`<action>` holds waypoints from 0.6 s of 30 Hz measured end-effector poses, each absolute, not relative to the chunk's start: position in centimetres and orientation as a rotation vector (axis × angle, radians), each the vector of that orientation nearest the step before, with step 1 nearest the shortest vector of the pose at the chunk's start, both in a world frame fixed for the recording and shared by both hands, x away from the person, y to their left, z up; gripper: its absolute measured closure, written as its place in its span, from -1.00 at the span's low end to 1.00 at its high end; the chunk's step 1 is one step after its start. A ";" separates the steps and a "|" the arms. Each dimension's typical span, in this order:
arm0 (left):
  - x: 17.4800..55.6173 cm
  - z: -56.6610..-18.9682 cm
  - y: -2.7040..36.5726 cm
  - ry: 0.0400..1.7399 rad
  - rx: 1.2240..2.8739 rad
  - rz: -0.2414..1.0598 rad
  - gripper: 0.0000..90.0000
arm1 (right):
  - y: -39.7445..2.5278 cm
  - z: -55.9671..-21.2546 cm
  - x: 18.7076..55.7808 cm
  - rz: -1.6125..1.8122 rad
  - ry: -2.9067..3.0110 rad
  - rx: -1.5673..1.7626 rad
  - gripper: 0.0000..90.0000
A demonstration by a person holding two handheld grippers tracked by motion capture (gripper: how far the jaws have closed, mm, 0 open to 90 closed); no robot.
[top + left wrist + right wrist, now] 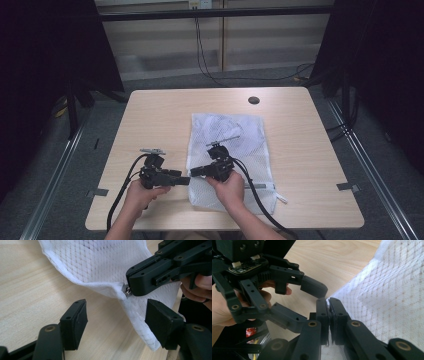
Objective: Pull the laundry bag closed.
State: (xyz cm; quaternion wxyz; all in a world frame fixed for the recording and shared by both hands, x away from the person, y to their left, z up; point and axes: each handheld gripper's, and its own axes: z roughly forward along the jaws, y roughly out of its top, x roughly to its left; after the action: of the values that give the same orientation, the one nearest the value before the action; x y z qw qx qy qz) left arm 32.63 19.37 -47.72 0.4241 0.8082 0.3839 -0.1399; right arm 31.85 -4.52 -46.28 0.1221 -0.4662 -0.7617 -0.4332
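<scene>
At the centre of the high view, slightly right of the middle, a white mesh laundry bag [230, 150] lies flat on the light wooden table [150, 115], its zipper edge toward the lower part of the frame. In the left gripper view a small metal zipper pull [127, 291] shows at the bag's folded corner, right of centre. The right gripper [329, 305] has its jaws pressed together on that corner at the pull. The left gripper [116, 315] stands with its jaws spread wide, one on either side of the bag's edge, touching nothing. In the high view both grippers meet at the bag's lower left corner. A dark round hole [253, 100] sits in the table at upper right.
</scene>
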 end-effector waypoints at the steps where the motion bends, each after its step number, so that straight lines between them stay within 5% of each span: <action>1: 32.6 -47.7 19.3 0.963 2.020 -0.353 -0.19 | -4.5 -46.2 31.8 -1.266 -2.225 -1.363 0.91; 18: 32.7 -47.9 18.5 0.930 2.021 -0.391 -0.11 | -4.6 -46.0 31.9 -1.277 -2.230 -1.360 0.91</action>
State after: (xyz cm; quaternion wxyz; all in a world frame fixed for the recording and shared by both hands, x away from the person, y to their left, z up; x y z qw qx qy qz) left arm 32.72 18.45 -47.94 0.4272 0.8090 0.3723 -0.1565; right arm 31.91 -4.56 -46.03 0.1169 -0.4645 -0.7618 -0.4362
